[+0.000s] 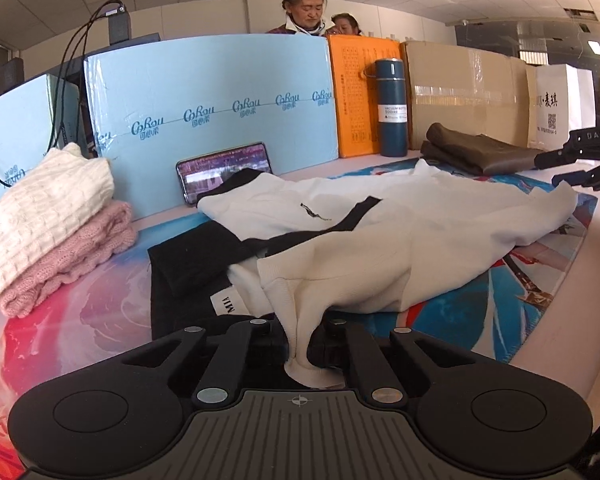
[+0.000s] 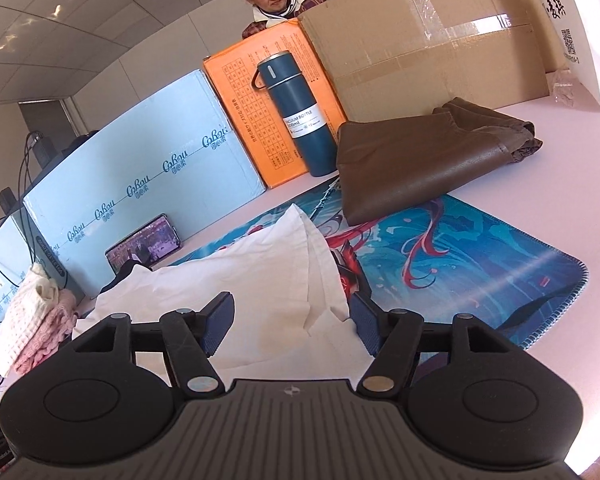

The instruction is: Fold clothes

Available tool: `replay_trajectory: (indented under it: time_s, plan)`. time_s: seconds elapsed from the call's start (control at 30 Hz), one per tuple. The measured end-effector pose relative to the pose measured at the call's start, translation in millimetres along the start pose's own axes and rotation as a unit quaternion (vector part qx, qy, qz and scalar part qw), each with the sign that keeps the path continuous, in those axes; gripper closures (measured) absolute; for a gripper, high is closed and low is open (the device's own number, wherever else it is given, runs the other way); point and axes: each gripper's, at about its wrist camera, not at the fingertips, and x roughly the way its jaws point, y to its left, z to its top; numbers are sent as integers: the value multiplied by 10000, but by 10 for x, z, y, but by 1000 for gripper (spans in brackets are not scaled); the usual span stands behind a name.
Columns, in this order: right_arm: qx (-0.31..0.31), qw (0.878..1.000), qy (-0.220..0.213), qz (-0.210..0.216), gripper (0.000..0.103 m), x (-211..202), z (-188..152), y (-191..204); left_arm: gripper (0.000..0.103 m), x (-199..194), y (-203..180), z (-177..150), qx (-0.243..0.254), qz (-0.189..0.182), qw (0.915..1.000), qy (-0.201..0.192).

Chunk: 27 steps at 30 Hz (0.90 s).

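Note:
A white garment with black panels (image 1: 420, 232) lies crumpled on the printed mat (image 1: 520, 280). In the left wrist view my left gripper (image 1: 298, 340) is shut on a pinched fold of its white fabric, which bunches up between the pads. My right gripper (image 1: 580, 160) shows at the far right edge, beyond the garment. In the right wrist view the right gripper (image 2: 292, 316) stands open. The white garment (image 2: 268, 272) lies between its blue fingers (image 2: 220, 320), and the pads do not press on it.
A folded brown garment (image 2: 412, 160) lies at the back of the mat (image 2: 460, 248). Cream and pink knitwear (image 1: 48, 216) is stacked on the left. A blue bottle (image 1: 392, 108), a phone (image 1: 224, 172) and boxes (image 1: 212, 100) line the back, with two people behind them.

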Motion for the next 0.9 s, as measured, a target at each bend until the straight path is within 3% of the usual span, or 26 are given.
replay_trajectory:
  time_s: [0.07,0.17,0.23,0.33,0.43,0.47,0.53,0.57,0.6,0.73,0.77,0.83,0.9]
  plan:
    - [-86,9999,32,109,41,45,12,71,97,-167,31,82,132,182,9994,-253]
    - [-239,9995,10,190,41,88,61,161,97,-398,64,160,374,110,9984,-408]
    - [-338,9992,-7,219,41,120,98,216,97,-493,54,138,520,-155,9983,-216]
    - [-509,9986,-24,159,41,192,163,277,95,-491,39,21,600,-577,9956,436]
    - [-679,9977,-45,54,41,306,280,328,86,-453,71,-98,717,-859,9891,955]
    - [-726,9973,-55,23,40,346,325,342,81,-486,141,-77,612,-887,9908,816]
    - [-763,9971,-63,-13,38,439,437,341,56,-554,307,18,336,-825,9951,416]
    - [-785,9969,-61,-35,37,498,504,338,38,-573,393,82,220,-749,9968,180]
    - [-801,9968,-46,-16,37,567,566,331,29,-573,482,162,76,-654,9978,-49]
    - [-762,9965,347,62,37,961,799,305,26,-349,805,544,-471,-659,9943,-692]
    - [-736,9962,469,86,37,1070,855,297,21,-245,888,645,-634,-735,9924,-753]
    - [-702,9950,701,85,37,1273,933,294,17,-25,1029,835,-924,-821,9889,-828]
    - [-748,9935,845,178,37,1453,993,303,17,287,1134,1024,-1287,-650,9878,-592]
